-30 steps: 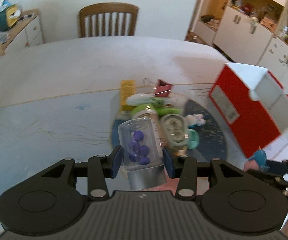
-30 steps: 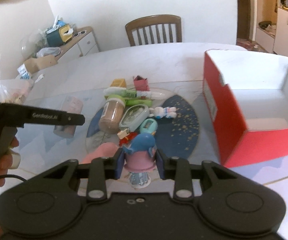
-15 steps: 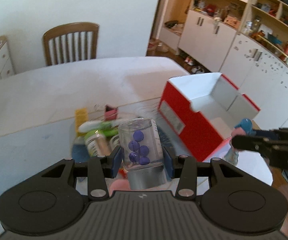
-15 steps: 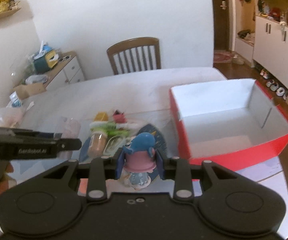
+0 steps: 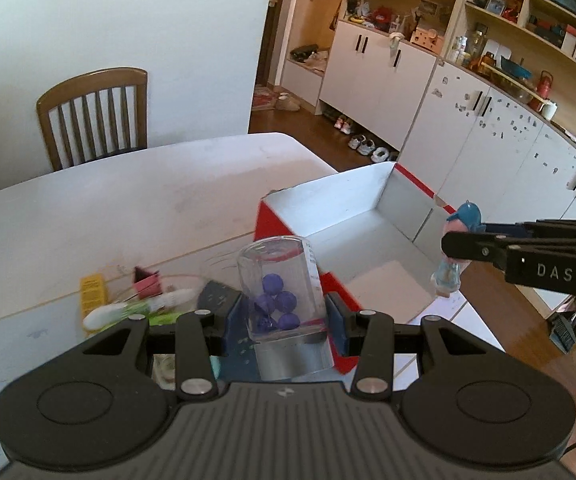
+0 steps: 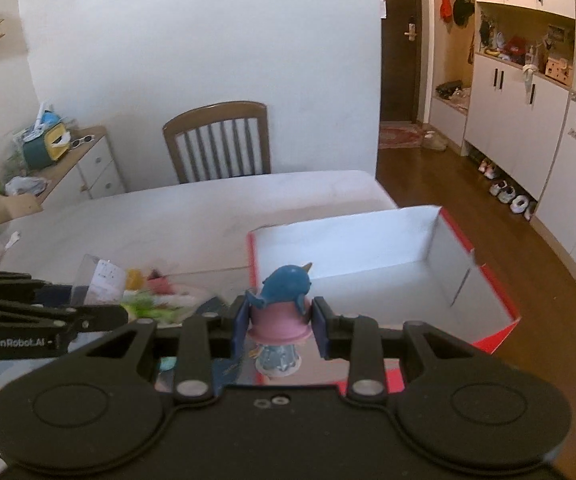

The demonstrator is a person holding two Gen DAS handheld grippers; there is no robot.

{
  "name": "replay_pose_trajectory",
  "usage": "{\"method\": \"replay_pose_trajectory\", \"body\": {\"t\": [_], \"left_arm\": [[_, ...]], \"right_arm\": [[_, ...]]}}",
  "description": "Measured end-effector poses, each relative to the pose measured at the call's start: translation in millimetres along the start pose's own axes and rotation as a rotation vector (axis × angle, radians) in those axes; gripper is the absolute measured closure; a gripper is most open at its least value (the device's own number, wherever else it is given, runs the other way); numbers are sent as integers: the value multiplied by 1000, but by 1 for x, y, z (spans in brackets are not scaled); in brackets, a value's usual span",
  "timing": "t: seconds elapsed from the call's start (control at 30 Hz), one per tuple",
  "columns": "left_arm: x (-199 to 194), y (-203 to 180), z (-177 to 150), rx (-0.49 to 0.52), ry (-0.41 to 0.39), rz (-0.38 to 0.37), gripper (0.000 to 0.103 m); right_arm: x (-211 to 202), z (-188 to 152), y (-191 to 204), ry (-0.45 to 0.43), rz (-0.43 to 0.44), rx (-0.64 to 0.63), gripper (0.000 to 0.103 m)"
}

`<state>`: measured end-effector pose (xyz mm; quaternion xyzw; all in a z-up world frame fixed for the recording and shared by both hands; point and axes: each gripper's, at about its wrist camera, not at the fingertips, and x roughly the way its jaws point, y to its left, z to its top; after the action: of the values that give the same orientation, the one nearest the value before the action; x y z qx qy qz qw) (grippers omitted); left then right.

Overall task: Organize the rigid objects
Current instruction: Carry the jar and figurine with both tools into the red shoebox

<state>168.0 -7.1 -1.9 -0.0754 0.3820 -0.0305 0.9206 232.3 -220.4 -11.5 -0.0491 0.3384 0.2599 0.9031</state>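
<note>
My left gripper (image 5: 284, 316) is shut on a clear jar (image 5: 282, 292) with purple balls inside and a silver lid, held in the air near the left wall of the red box (image 5: 403, 216). My right gripper (image 6: 280, 322) is shut on a blue-and-pink whale figure (image 6: 282, 312), held above the box's near edge (image 6: 495, 336). The box is open, white inside and empty. The figure also shows in the left wrist view (image 5: 453, 256), with the right gripper (image 5: 455, 248) at the box's right side. The jar shows in the right wrist view (image 6: 102, 280).
A pile of small items lies on a dark round mat (image 5: 216, 296) left of the box: a yellow block (image 5: 92, 290), a pink clip (image 5: 146, 282), a white-green tube (image 5: 136, 308). A wooden chair (image 6: 220, 140) stands behind the white table (image 6: 192, 216). Cupboards (image 5: 467, 128) line the right.
Both grippers rose and swung right from over the pile toward the red box, each still holding its object. The box now lies close ahead of both.
</note>
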Motion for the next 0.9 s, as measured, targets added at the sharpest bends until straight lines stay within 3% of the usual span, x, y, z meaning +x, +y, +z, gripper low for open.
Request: {"method": "replay_pose_trajectory", "body": {"t": [0.5,0.9], "left_arm": [[107,-76,49,-34,73,7,60],[193,-103,63,-39,184,75,60]], "right_arm": [[63,20,-105,110,15,-31,71],[114,17,-133,244,99,-162,71]]}}
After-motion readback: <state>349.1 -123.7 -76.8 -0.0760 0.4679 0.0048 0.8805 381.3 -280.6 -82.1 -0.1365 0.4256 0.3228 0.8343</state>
